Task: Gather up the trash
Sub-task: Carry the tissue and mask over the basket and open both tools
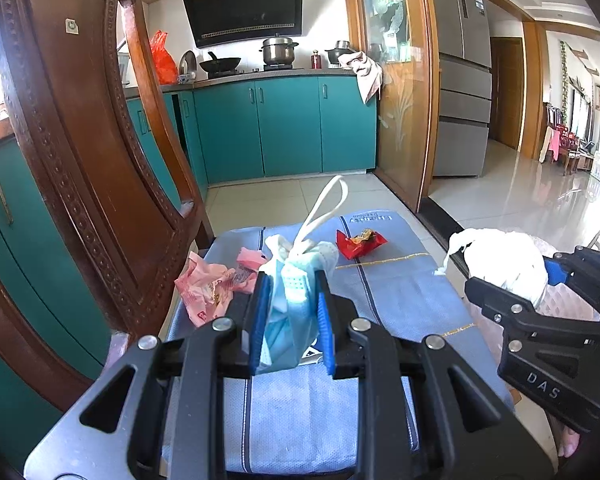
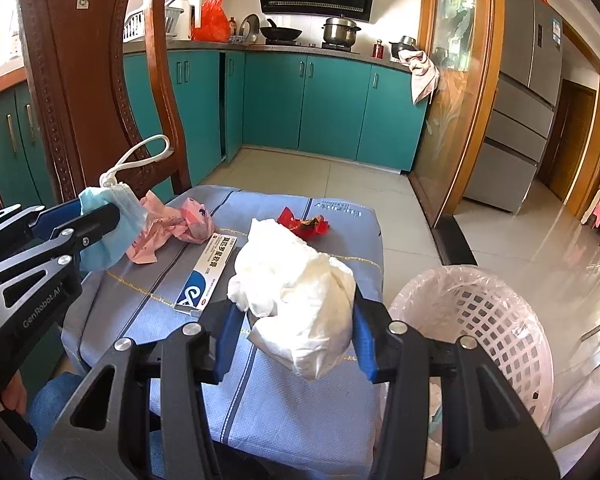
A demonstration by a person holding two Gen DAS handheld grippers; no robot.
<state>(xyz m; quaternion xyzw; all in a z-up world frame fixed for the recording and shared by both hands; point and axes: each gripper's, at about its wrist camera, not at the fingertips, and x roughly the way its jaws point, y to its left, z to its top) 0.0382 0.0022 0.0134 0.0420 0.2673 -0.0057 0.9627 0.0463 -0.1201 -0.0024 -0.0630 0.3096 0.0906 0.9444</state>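
Kitchen, tiled floor. The work surface is a chair seat under a blue cushion cover [image 2: 284, 392], not a tabletop; the carved chair back [image 1: 80, 128] stands at its left.

Left gripper [image 1: 288, 316]: fingers nearly closed, pinching a crumpled blue face mask [image 1: 296, 280], which is lifted off the cover. One white ear loop [image 1: 323, 208] sticks up free.

Right gripper [image 2: 296, 328]: fingers about half open, clamped on a wad of white tissue [image 2: 300, 296], which bulges out past the pads.

Still lying on the cover: pink crumpled wrapper [image 2: 172, 228] near the chair back, red candy wrapper [image 2: 303, 224] toward the far edge, a white-and-blue ointment box [image 2: 206, 276] between them. Whether the box counts as trash cannot be told.

White lattice bin [image 2: 499, 344] with a thin plastic liner stands beside the seat on the right, just past the right gripper.

Risks from here:
- The tissue is soft and loosely packed, so part of it may tear or slip out during the swing to the bin.
- The mask must cross the seat to reach the bin. Its loose loop could snag on the chair back, on the other gripper, or on a finger at release.
- Both grippers heading to one bin may collide.
- The light bin could tip if its rim is knocked.
- The liner may fold in and block the drop.
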